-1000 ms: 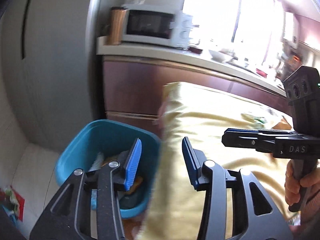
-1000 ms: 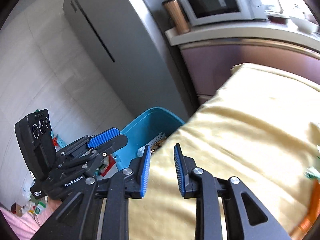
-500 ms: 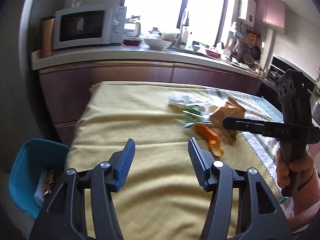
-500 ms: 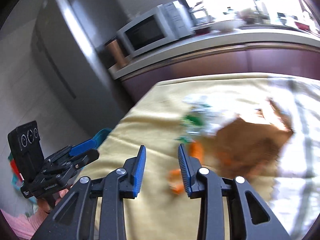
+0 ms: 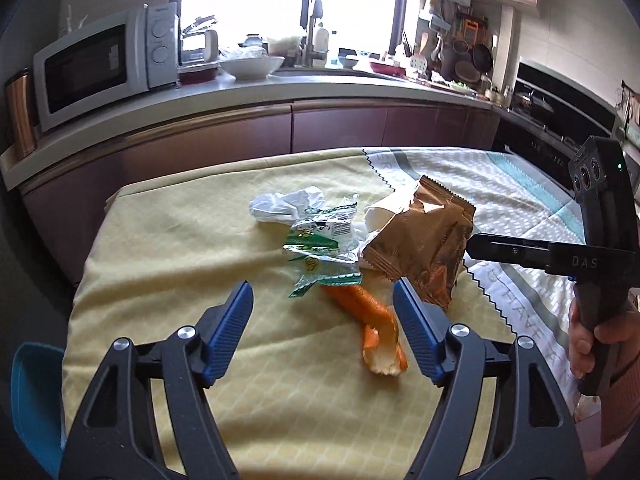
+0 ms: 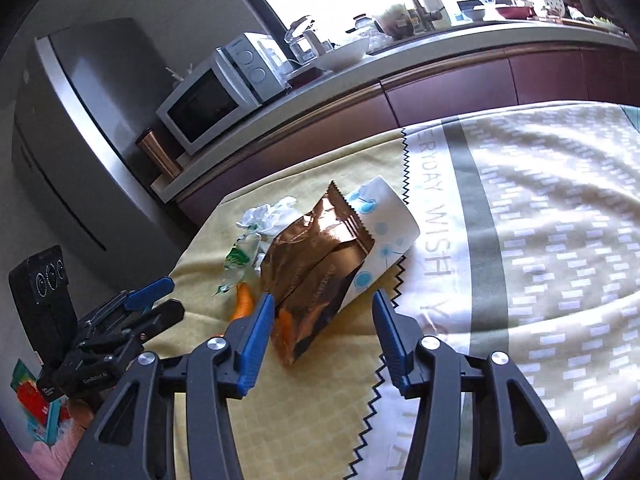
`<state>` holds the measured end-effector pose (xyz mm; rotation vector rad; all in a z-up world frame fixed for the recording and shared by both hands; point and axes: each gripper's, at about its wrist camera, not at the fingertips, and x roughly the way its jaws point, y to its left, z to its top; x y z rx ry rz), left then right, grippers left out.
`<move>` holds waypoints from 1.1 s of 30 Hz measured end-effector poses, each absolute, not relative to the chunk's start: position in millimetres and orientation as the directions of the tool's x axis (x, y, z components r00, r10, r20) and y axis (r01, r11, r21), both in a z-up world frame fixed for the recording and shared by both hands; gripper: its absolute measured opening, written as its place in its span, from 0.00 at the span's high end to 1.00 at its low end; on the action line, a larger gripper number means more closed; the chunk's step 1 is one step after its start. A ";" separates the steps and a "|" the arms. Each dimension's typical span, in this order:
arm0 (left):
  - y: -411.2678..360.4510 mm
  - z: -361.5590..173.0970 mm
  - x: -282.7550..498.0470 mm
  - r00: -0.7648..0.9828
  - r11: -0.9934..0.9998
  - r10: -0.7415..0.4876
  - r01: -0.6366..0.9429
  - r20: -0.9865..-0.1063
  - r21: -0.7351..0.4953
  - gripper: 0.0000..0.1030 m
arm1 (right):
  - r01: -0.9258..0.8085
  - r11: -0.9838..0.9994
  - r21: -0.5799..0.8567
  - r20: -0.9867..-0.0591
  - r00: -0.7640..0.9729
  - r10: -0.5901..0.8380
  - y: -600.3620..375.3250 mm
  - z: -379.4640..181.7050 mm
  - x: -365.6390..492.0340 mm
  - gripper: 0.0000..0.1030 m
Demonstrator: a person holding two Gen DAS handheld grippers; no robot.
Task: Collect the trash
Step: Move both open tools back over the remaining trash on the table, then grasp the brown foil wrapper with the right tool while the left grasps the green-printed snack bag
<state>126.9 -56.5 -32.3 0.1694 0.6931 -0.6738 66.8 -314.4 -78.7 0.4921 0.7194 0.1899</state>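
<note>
Left wrist view: a small heap of trash is being shown ahead of the left gripper [image 5: 322, 322] on the yellow tablecloth [image 5: 168, 272]. An orange peel [image 5: 368, 316] is lying between and just beyond its blue fingertips, a green-printed clear wrapper [image 5: 320, 248] is lying past that, a crumpled white tissue [image 5: 284, 206] is lying farther off, and a copper foil bag [image 5: 424, 248] is lying ahead and to the right, over a white paper cup [image 6: 380, 236].

Judging by this, another pick is being approached, and nothing is being carried. The blue bin [image 5: 34, 404] is being left low at the left gripper's outer side.

Both sets of jaws have just been opening. The left gripper is being held spread wide, with nothing pressed by its pads. The right gripper [image 6: 324, 338] is being held spread too, the foil bag's near corner lying between its fingertips but not being pinched; whether the left pad is touching the foil cannot be told.

Next, each gripper probably needs to be lowered over its piece and closed gently, since thin foil and limp peel are likely to slip.
</note>
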 end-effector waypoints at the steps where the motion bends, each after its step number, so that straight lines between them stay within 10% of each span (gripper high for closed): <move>1: -58.7 -34.3 130.1 0.565 0.778 -0.512 0.624 -0.647 -0.071 0.30 | -0.001 0.867 0.498 -0.582 0.741 0.335 -315.3 -79.9 69.1 0.47; 33: -64.1 -37.0 147.4 0.514 0.773 -0.527 0.621 -0.676 -0.131 0.57 | -0.080 0.842 0.534 -0.543 0.730 0.414 -302.0 -79.8 75.2 0.96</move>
